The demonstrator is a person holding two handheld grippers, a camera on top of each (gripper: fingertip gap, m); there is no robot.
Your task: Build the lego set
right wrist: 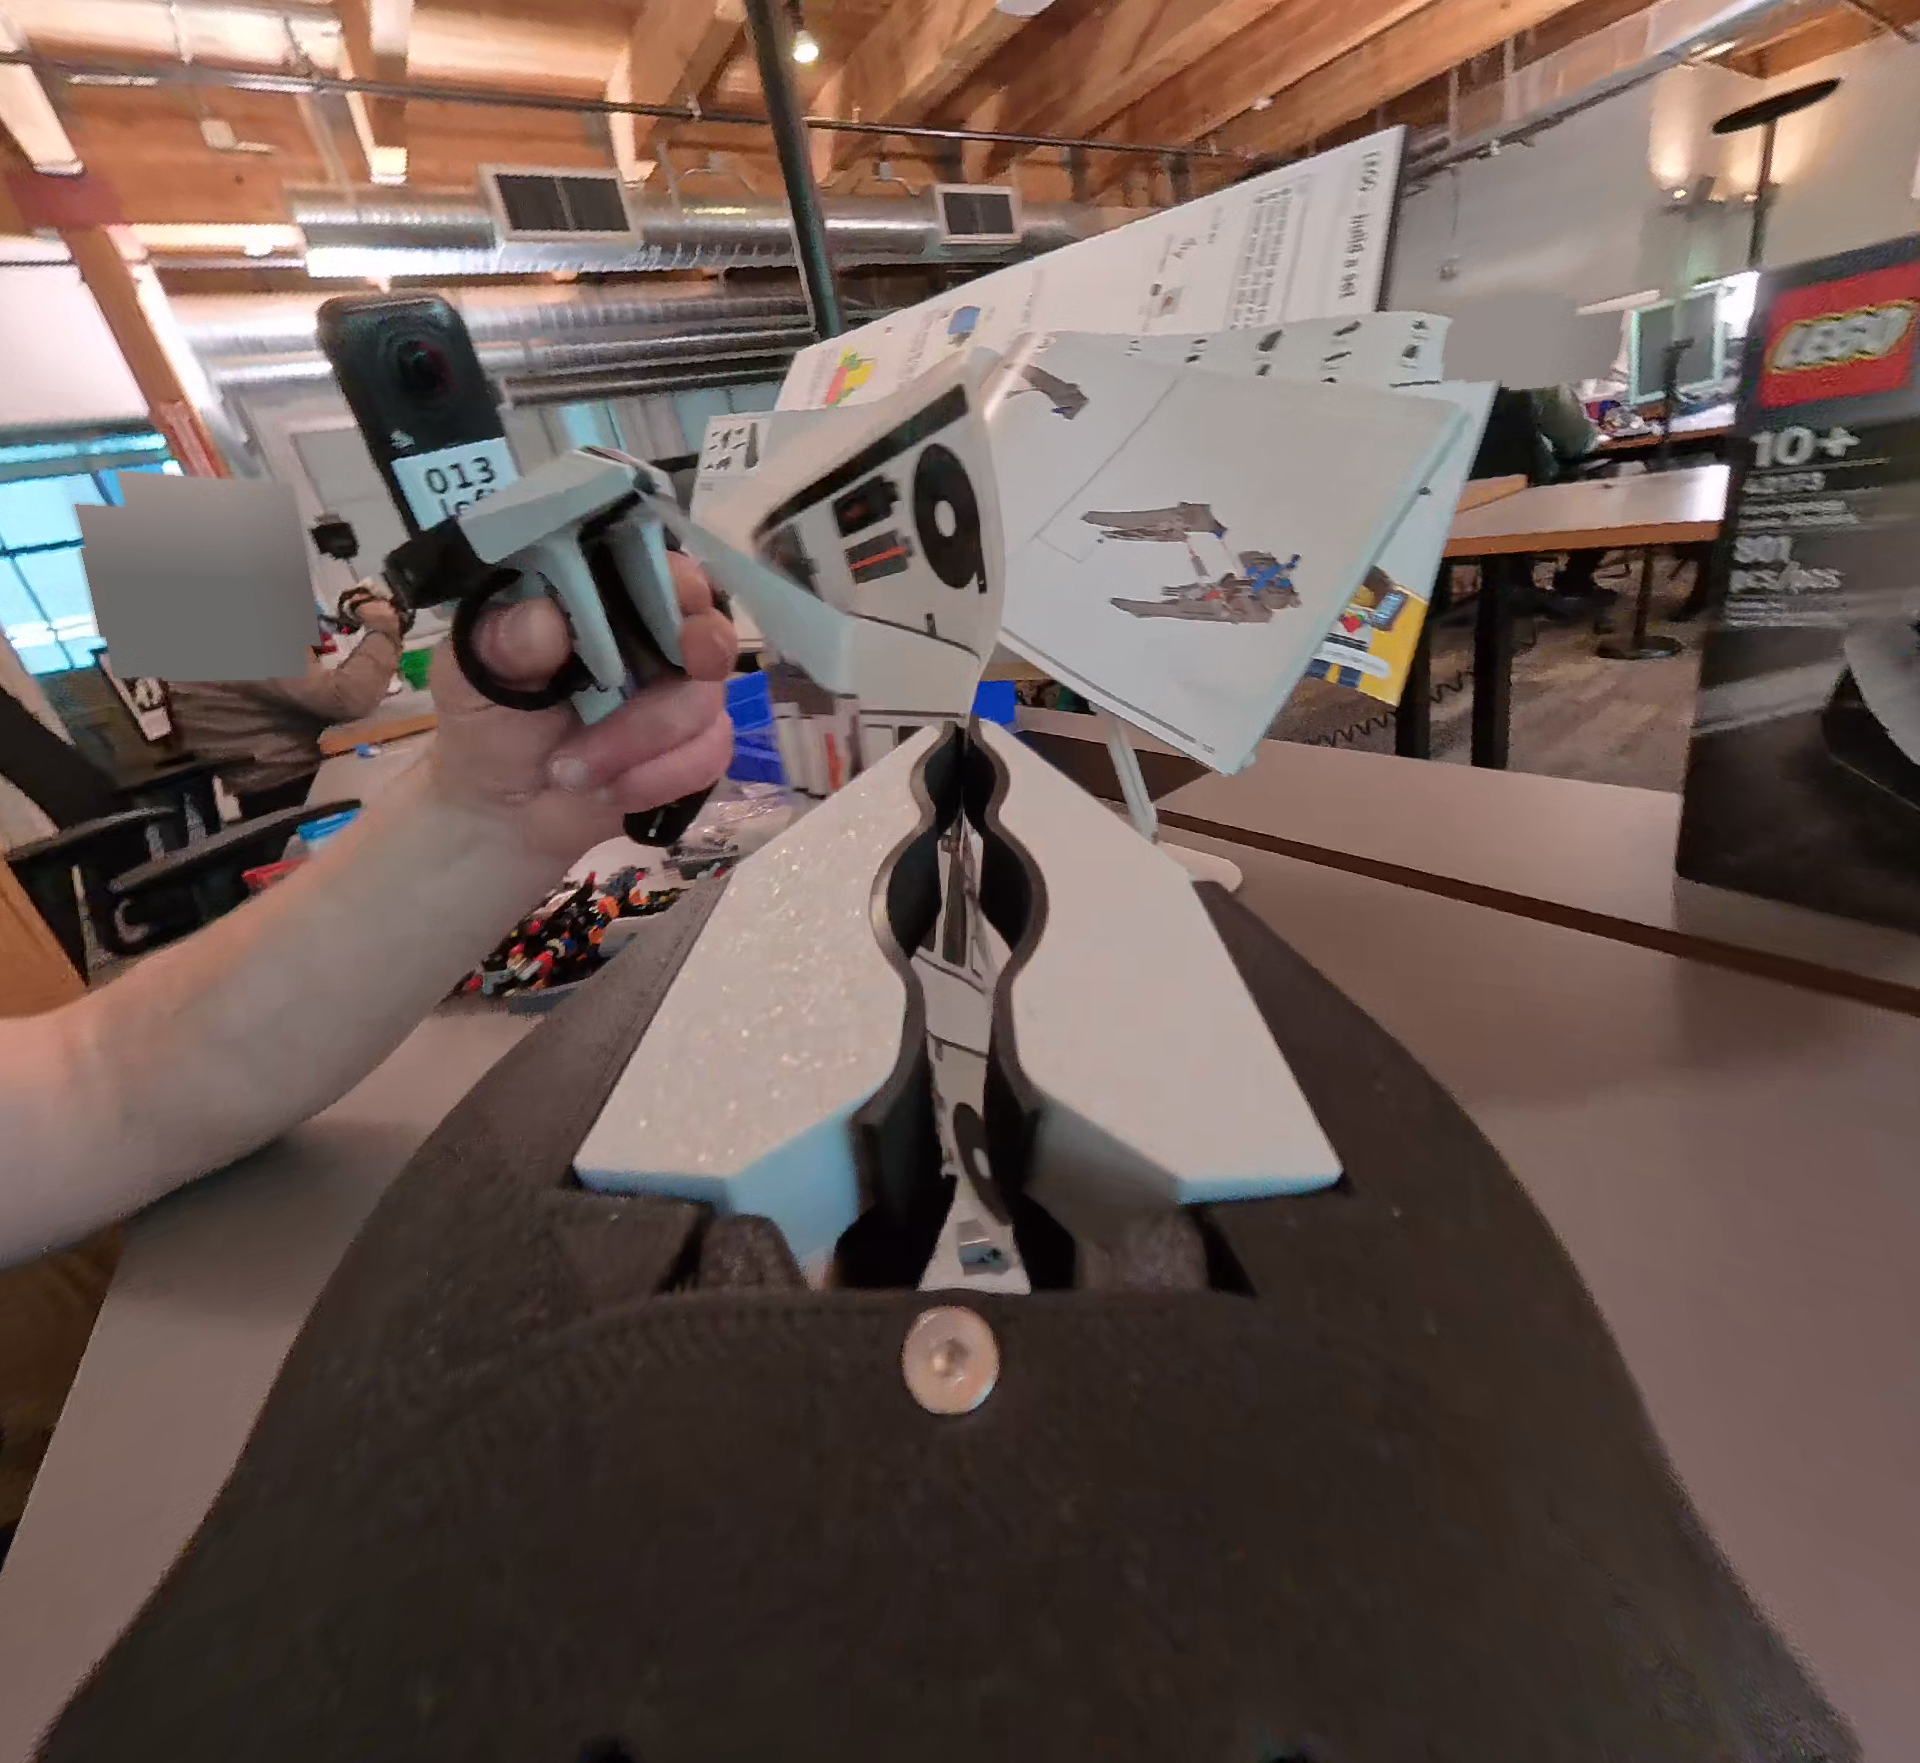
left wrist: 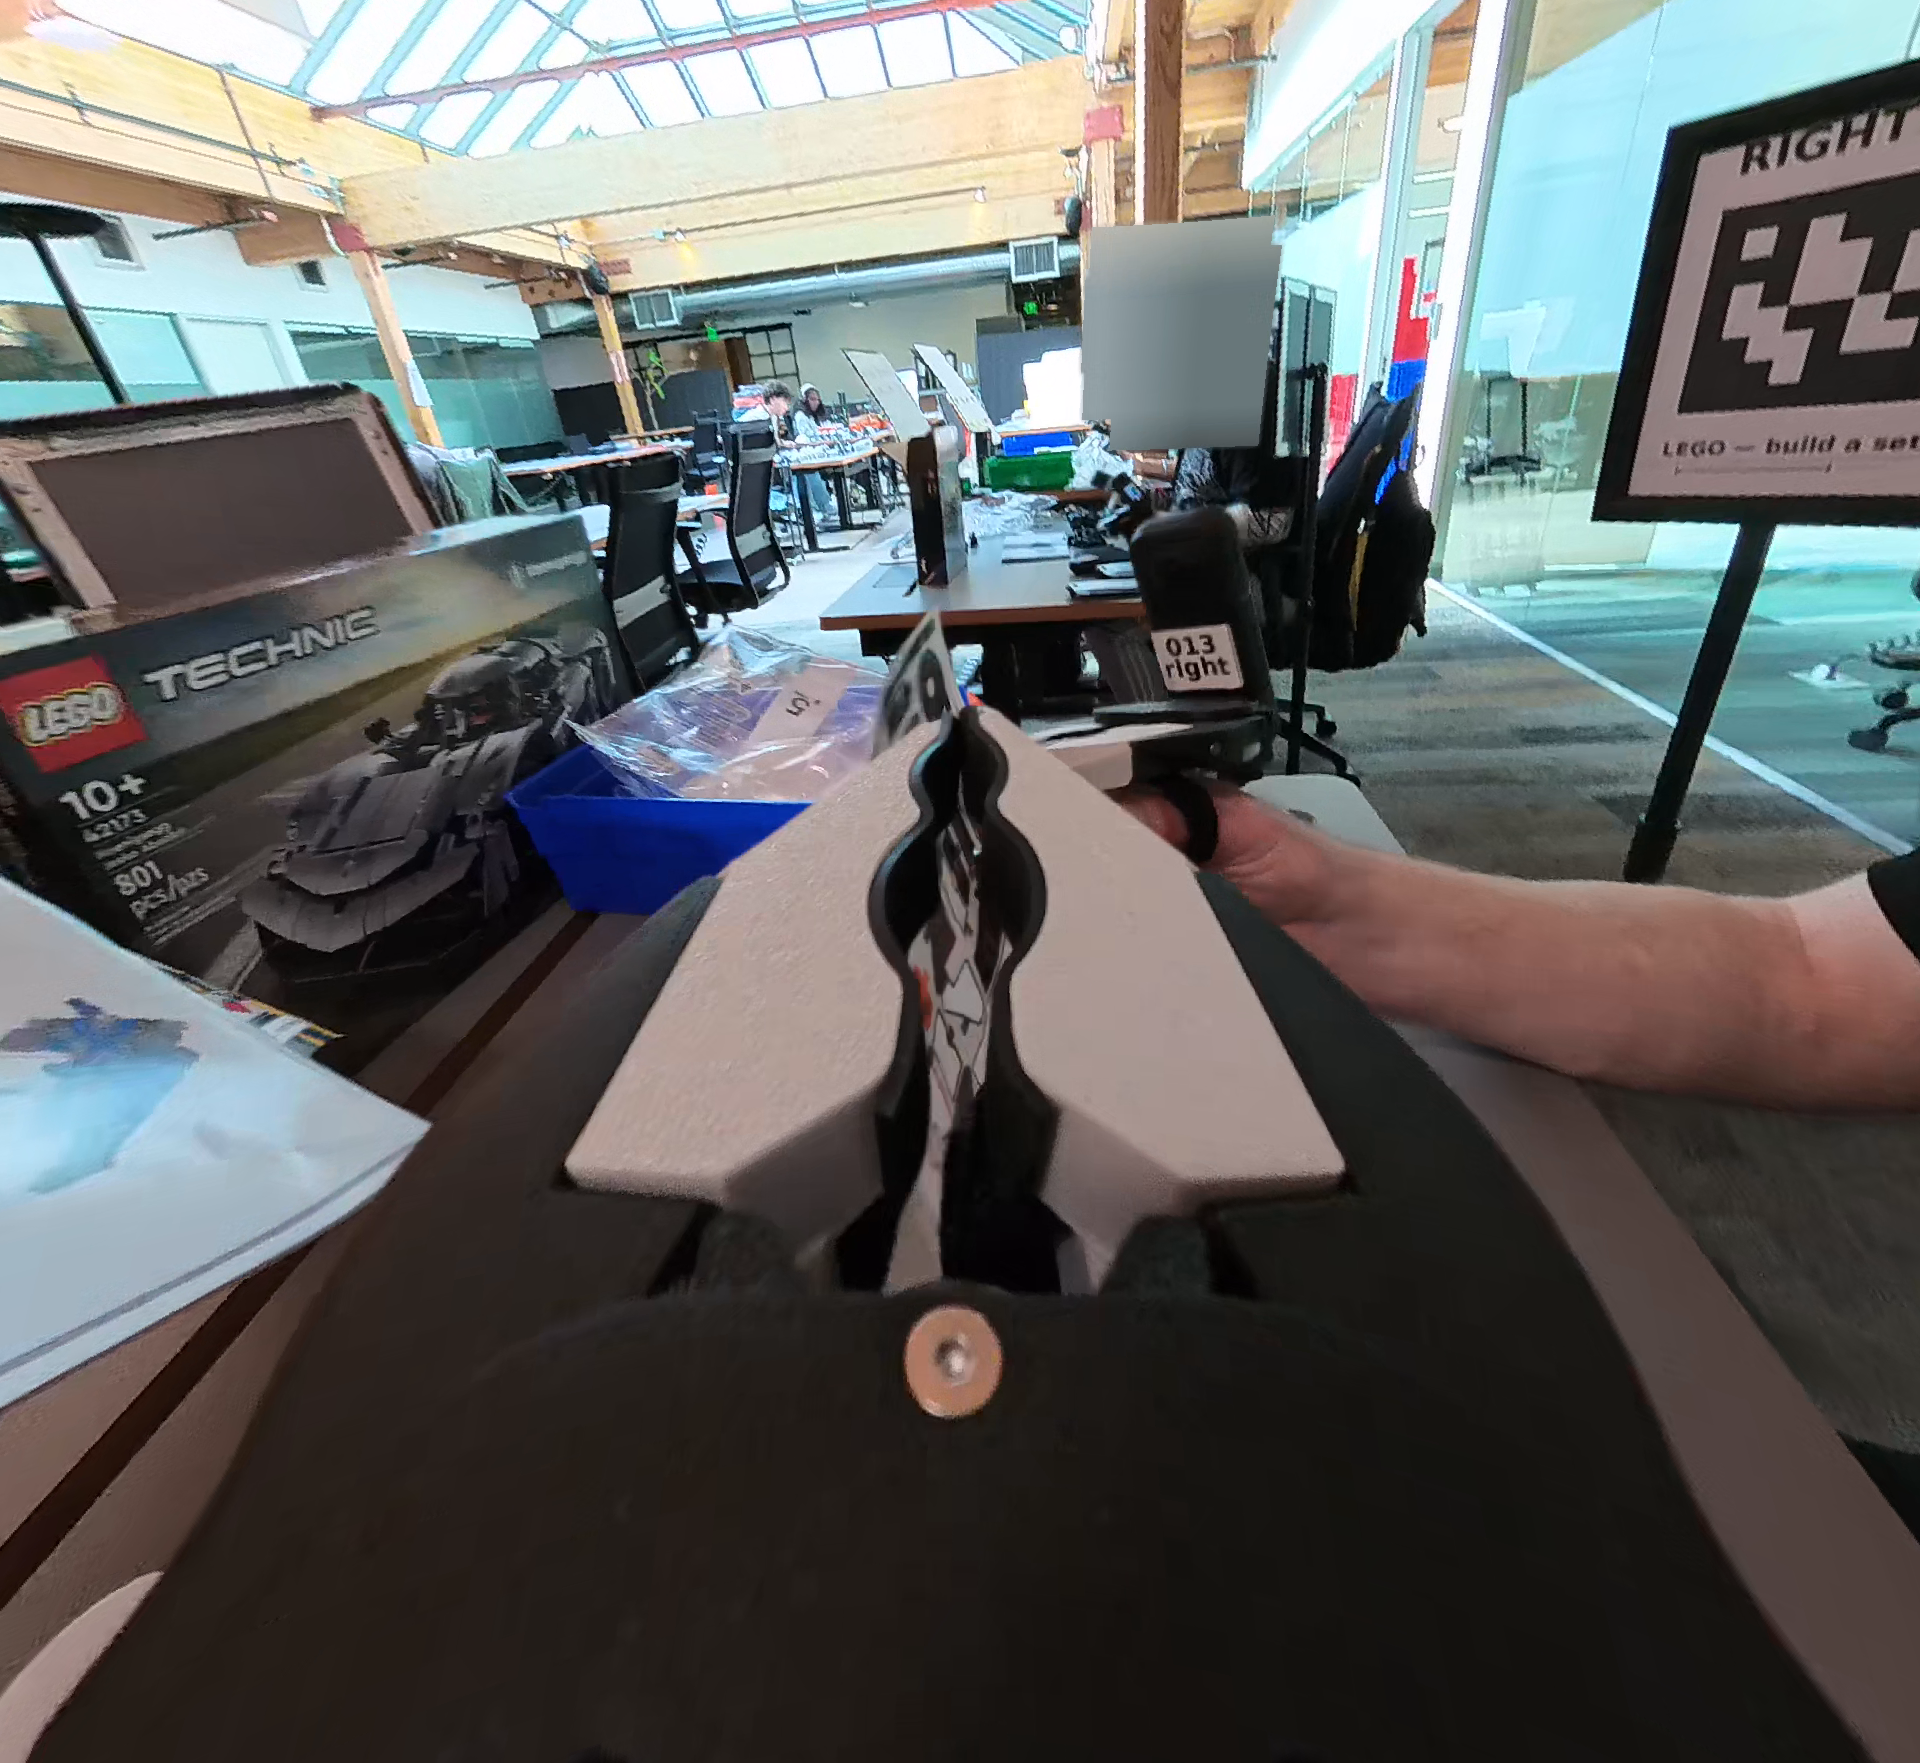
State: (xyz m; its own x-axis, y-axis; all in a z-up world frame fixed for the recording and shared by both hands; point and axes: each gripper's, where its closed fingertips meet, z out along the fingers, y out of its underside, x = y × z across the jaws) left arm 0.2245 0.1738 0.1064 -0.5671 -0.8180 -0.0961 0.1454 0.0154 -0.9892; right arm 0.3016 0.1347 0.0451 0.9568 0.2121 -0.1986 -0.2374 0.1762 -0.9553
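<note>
A sheet of paper printed with black, white and red shapes [right wrist: 914, 518] hangs between both grippers above the table. My right gripper [right wrist: 961, 747] is shut on its lower edge; the sheet runs down between the fingers. My left gripper [left wrist: 961, 737] is shut on the same sheet [left wrist: 920, 674], whose tip sticks out past the fingertips. In the right wrist view the left gripper [right wrist: 748, 570], held by a hand, pinches the sheet's upper left side. The right gripper's handle [left wrist: 1195, 737] shows just behind the left fingers. An open instruction booklet [right wrist: 1247, 550] leans on a stand behind the sheet.
The dark set box [left wrist: 312, 726] stands at the left, also in the right wrist view [right wrist: 1818, 518]. A blue bin [left wrist: 644, 830] holds clear bags. Loose pieces [right wrist: 561, 944] lie on the grey table [right wrist: 1558, 1142]. A sign on a black pole [left wrist: 1787, 311] stands at the right.
</note>
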